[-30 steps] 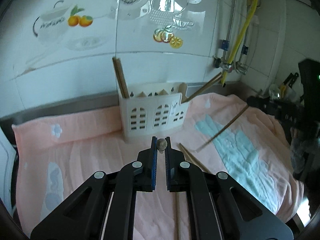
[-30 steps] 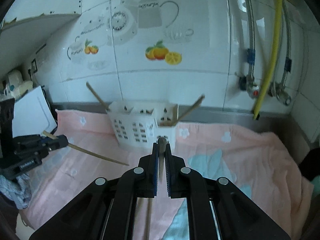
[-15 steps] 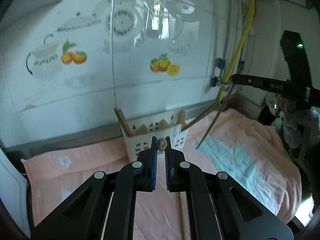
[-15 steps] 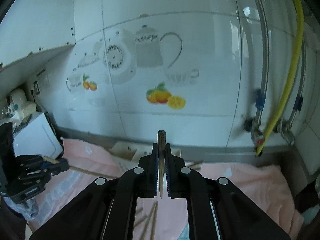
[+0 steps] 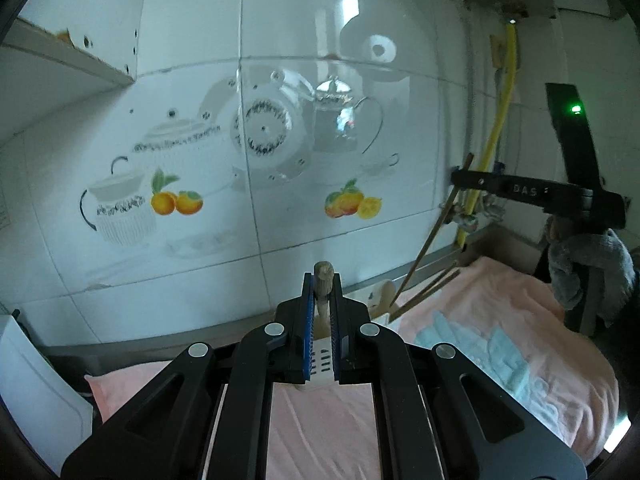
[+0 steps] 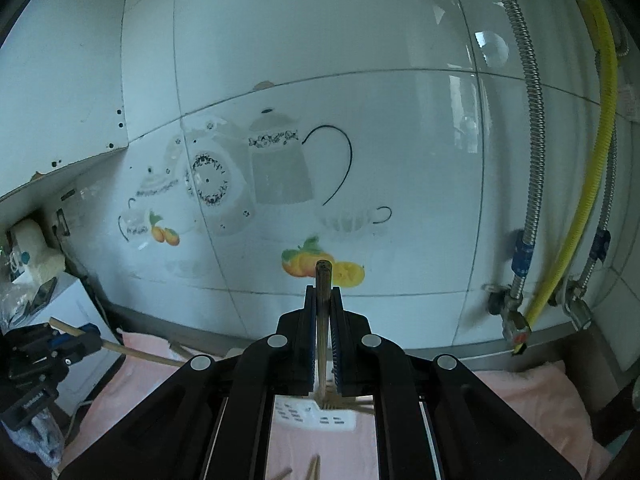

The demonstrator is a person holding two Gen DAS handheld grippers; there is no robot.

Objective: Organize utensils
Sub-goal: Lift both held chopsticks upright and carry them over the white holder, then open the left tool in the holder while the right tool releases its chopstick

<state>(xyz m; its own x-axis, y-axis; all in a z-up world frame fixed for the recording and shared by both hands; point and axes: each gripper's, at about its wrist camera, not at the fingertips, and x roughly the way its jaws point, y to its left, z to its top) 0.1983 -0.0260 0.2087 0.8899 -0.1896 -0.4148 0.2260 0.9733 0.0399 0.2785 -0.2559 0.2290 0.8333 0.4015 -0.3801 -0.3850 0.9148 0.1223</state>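
In the left wrist view my left gripper (image 5: pixel 322 282) is shut on a pale wooden chopstick (image 5: pixel 323 269) whose rounded end pokes past the tips. The white slotted holder (image 5: pixel 322 364) shows low between the fingers, with a few dark chopsticks (image 5: pixel 430 286) leaning out of it. To the right, my right gripper (image 5: pixel 460 178) grips a dark chopstick (image 5: pixel 434 236) that slants down toward the holder. In the right wrist view my right gripper (image 6: pixel 323 294) is shut on that dark chopstick (image 6: pixel 323 270), above the holder (image 6: pixel 312 414). My left gripper (image 6: pixel 94 336) holds its pale stick (image 6: pixel 136 354) at the left.
A pink towel (image 5: pixel 480 320) covers the counter, with loose chopsticks (image 6: pixel 314 470) on it near me. Behind stands a tiled wall with teapot decals. A yellow hose (image 6: pixel 588 200), metal hoses and valves (image 6: pixel 516 320) hang at the right. A white appliance (image 5: pixel 24 380) sits left.
Both grippers have risen with their chopsticks still held. The holder and towel have dropped low in both views, and the wall now fills most of each.
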